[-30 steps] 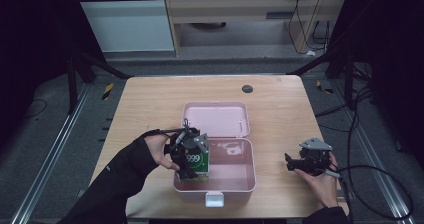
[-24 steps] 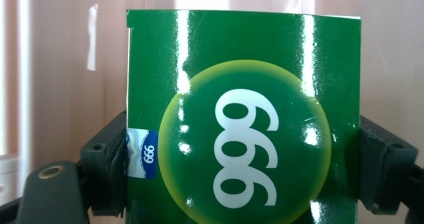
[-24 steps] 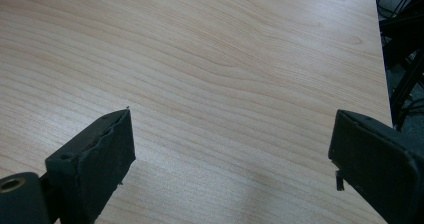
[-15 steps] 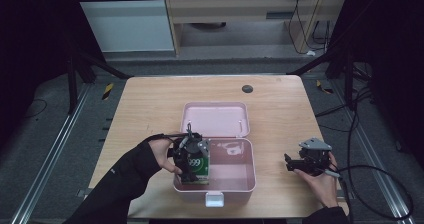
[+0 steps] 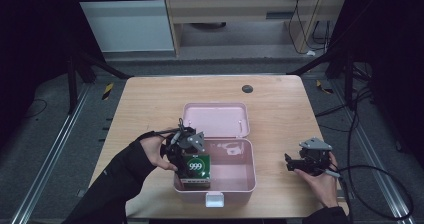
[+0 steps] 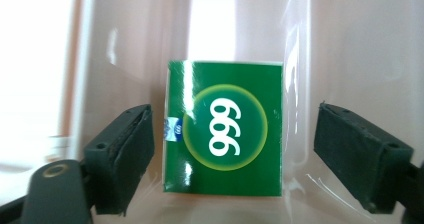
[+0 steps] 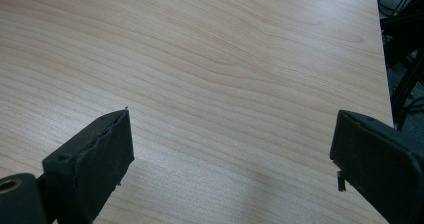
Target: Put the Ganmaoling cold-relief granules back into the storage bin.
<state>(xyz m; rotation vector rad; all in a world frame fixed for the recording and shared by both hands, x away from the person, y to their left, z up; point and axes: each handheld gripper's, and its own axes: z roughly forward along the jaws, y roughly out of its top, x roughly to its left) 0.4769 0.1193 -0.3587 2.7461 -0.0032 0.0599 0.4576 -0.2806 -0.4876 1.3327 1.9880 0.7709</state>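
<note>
A green carton marked 999 (image 5: 196, 168) stands in the left front corner of an open pink box (image 5: 250, 179). My left gripper (image 5: 191, 154) hangs just above the carton, pointing down. In the left gripper view the carton (image 6: 224, 126) sits between the pads. The left pad (image 6: 142, 149) is close beside it and the right pad (image 6: 345, 144) stands clearly off. The jaws have just been closing, with the carton between them and not pinched. My right gripper (image 5: 291, 163) rests open at the table's right, with bare wood (image 7: 225, 59) between its jaws.
The pink box's lid (image 5: 216, 119) lies folded back toward the far side, and a white latch (image 5: 215, 199) juts from its front. Crumpled clear film (image 5: 231, 148) lies inside at the back. A small dark disc (image 5: 247, 88) sits near the table's far edge.
The left gripper sank toward the pink box, then came back up a little; the green carton now sits lower in the box. The right hand kept still.
</note>
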